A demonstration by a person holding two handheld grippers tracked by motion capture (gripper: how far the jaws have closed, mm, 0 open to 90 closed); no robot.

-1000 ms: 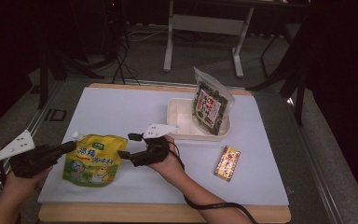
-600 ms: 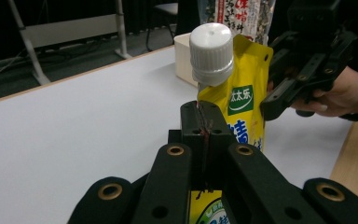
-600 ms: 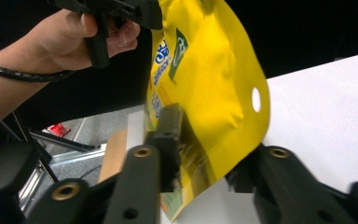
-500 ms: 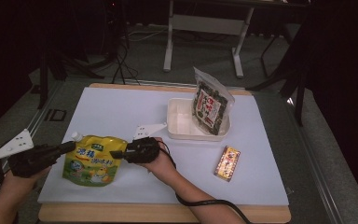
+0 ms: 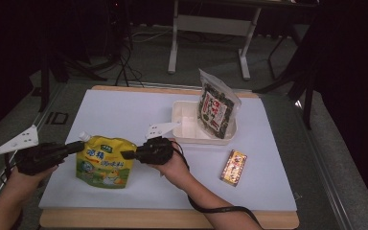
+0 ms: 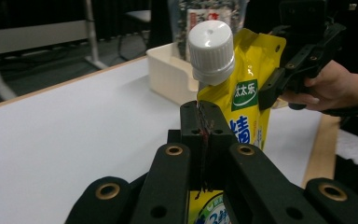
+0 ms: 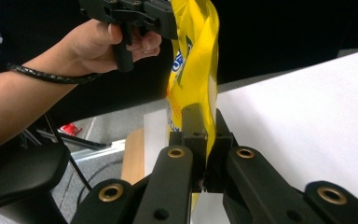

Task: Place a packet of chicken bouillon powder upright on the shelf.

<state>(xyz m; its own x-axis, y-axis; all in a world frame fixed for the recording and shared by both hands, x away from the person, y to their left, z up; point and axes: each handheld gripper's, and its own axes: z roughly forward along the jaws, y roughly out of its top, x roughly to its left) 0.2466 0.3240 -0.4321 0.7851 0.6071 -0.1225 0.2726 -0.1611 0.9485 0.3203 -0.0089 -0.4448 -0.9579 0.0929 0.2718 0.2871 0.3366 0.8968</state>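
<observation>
At the left of the high view, the left tool [image 5: 79, 146] reaches in from the desk's near left edge, a hand wrapped round its black body and a grey three-cornered plate [image 5: 17, 140] on top. Its jaws are pressed together on the top left corner of a yellow pouch [image 5: 104, 160], just below the white screw cap [image 5: 82, 136]. In the left gripper view the cap [image 6: 211, 50] stands right above the clamped jaws, with the pouch's thin edge pinched between them.

The pouch lies on the white sheet [image 5: 124, 115] that covers the desk [image 5: 172, 219], toward its near left part, printed face up.

At the pouch's right edge is the right tool [image 5: 123, 155], held from the right by the other hand. Its jaws have just been closing, and in the right gripper view they stand shut on the yellow edge of the pouch [image 7: 193, 70], which rises between them.

Farther right, a white tray [image 5: 184, 132] sits near the middle of the desk, with a dark snack bag [image 5: 215, 111] standing in it and leaning on its right wall. Right of that, near the front, a small gold packet [image 5: 234, 167] lies flat on the sheet, apart from the tray.
</observation>
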